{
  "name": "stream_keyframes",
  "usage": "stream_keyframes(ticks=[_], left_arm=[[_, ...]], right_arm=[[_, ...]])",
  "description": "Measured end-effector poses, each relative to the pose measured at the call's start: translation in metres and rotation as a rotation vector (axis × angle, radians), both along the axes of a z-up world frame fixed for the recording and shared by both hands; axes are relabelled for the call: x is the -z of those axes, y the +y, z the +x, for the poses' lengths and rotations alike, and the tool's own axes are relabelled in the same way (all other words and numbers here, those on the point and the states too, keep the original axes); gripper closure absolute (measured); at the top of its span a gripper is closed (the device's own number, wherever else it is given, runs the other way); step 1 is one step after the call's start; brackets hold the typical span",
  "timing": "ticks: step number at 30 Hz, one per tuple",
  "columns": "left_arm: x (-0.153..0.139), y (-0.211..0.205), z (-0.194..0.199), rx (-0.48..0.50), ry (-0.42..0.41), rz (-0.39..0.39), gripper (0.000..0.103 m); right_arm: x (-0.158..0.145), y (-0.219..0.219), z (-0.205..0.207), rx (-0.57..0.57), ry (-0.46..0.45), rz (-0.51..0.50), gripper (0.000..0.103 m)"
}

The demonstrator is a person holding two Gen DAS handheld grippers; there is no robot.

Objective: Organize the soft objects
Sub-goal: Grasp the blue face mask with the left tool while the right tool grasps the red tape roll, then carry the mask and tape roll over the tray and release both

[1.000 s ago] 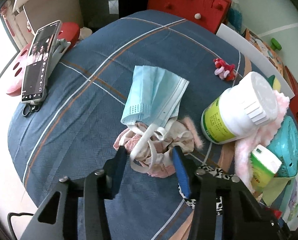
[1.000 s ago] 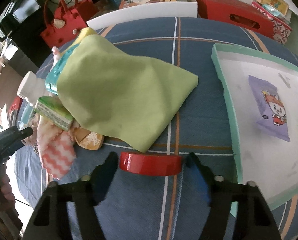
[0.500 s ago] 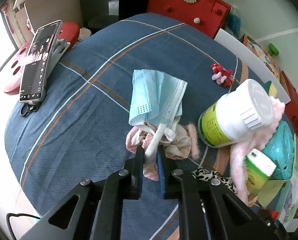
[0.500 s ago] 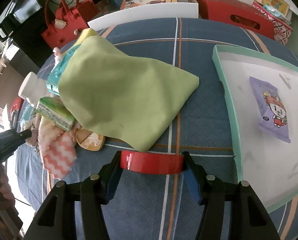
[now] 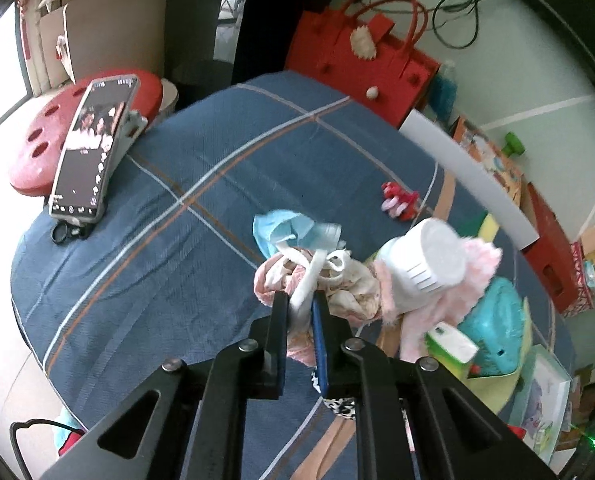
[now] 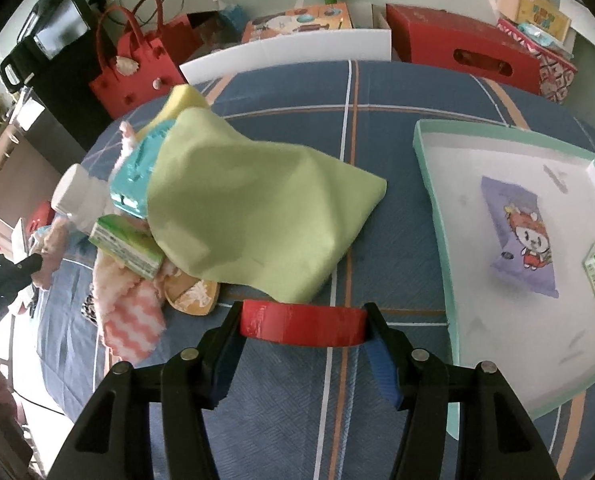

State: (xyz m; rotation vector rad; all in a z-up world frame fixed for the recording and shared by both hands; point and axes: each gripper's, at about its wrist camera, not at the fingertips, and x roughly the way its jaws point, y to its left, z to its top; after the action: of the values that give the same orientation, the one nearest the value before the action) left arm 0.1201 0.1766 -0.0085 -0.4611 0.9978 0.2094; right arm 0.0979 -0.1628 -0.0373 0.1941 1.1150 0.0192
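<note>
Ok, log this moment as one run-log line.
left gripper: shut on mask strap | right gripper: shut on red ring | tray: holds two packets

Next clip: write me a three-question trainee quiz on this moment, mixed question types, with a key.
1. True or false: the left hand-held gripper is shut on the white strap of the blue face mask.
2. Multiple choice: the right hand-held gripper grips
A) the green cloth
B) the red ring
C) the white bottle
3. Fill in: the purple cartoon packet lies inside the ____ tray.

Key: 1 true; 2 B; 3 teal-rimmed
</note>
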Motion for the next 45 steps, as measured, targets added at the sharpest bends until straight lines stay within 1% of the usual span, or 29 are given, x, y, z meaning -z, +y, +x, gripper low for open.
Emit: stream_keyframes(ticks=[5, 9, 11, 14, 18, 20, 22, 23, 24, 28, 31, 32, 34, 35, 37, 38, 39, 40, 41, 43, 45], left_arm=[[-0.012, -0.004, -0.004, 0.009, -0.035, -0.005, 0.092], [-0.015, -0.012, -0.003, 0.041, -0.044, 0.001, 0.093], [-0.011, -0.017, -0.001, 0.061, -0.033, -0.002, 0.093], [-0.002, -0.018, 0.002, 0.071, -0.009, -0.041, 0.093], [0.006, -0.013, 0.004, 0.033, 0.021, 0.015, 0.093], [0.013, -0.008, 0.007, 0.012, 0.036, 0.015, 0.092], [0.022, -0.006, 0.015, 0.009, 0.061, 0.037, 0.084], [0.026, -0.005, 0.022, 0.008, 0.072, 0.053, 0.07], [0.029, -0.005, 0.026, 0.008, 0.079, 0.058, 0.059], [0.037, 0.003, 0.039, 0.0, 0.095, 0.041, 0.056], [0.045, 0.006, 0.047, -0.023, 0.125, 0.085, 0.056], [0.051, 0.008, 0.05, -0.031, 0.148, 0.095, 0.056], [0.06, 0.011, 0.052, -0.039, 0.17, 0.091, 0.056], [0.063, 0.012, 0.053, -0.039, 0.177, 0.083, 0.056], [0.072, 0.013, 0.054, -0.036, 0.192, 0.042, 0.068], [0.072, 0.014, 0.054, -0.033, 0.19, 0.033, 0.08], [0.072, 0.013, 0.054, -0.027, 0.186, 0.026, 0.085], [0.072, 0.012, 0.053, -0.023, 0.183, 0.029, 0.087], [0.07, 0.01, 0.053, -0.017, 0.177, 0.039, 0.092], [0.067, 0.009, 0.05, -0.017, 0.164, 0.032, 0.093], [0.059, 0.011, 0.047, -0.024, 0.131, 0.026, 0.094]], right_arm=[[-0.006, -0.001, -0.002, 0.008, -0.013, -0.004, 0.043], [-0.006, -0.003, -0.005, 0.01, -0.015, -0.01, 0.043], [-0.003, -0.003, -0.003, 0.009, -0.004, -0.014, 0.043], [0.002, -0.003, -0.002, 0.008, 0.011, -0.016, 0.043], [0.0, -0.002, -0.002, 0.008, 0.011, -0.017, 0.043], [0.0, -0.002, -0.002, 0.008, 0.014, -0.017, 0.043], [0.001, -0.002, -0.002, 0.009, 0.017, -0.016, 0.043], [0.001, -0.002, -0.001, 0.01, 0.018, -0.015, 0.043], [0.001, -0.003, -0.001, 0.01, 0.018, -0.015, 0.043], [0.002, -0.005, 0.001, 0.012, 0.023, -0.021, 0.043], [0.002, -0.004, 0.003, 0.011, 0.023, -0.024, 0.043], [0.003, -0.004, 0.003, 0.011, 0.024, -0.024, 0.043], [0.003, -0.003, 0.004, 0.012, 0.026, -0.026, 0.043], [0.003, -0.003, 0.004, 0.012, 0.026, -0.026, 0.043], [0.003, -0.003, 0.005, 0.013, 0.026, -0.027, 0.043], [0.003, -0.003, 0.005, 0.013, 0.026, -0.027, 0.043], [0.004, -0.003, 0.005, 0.014, 0.025, -0.027, 0.043], [0.004, -0.003, 0.005, 0.016, 0.025, -0.027, 0.043], [0.004, -0.003, 0.005, 0.018, 0.025, -0.026, 0.043], [0.004, -0.004, 0.006, 0.023, 0.021, -0.022, 0.043], [0.002, -0.005, 0.007, 0.028, 0.011, -0.018, 0.043]])
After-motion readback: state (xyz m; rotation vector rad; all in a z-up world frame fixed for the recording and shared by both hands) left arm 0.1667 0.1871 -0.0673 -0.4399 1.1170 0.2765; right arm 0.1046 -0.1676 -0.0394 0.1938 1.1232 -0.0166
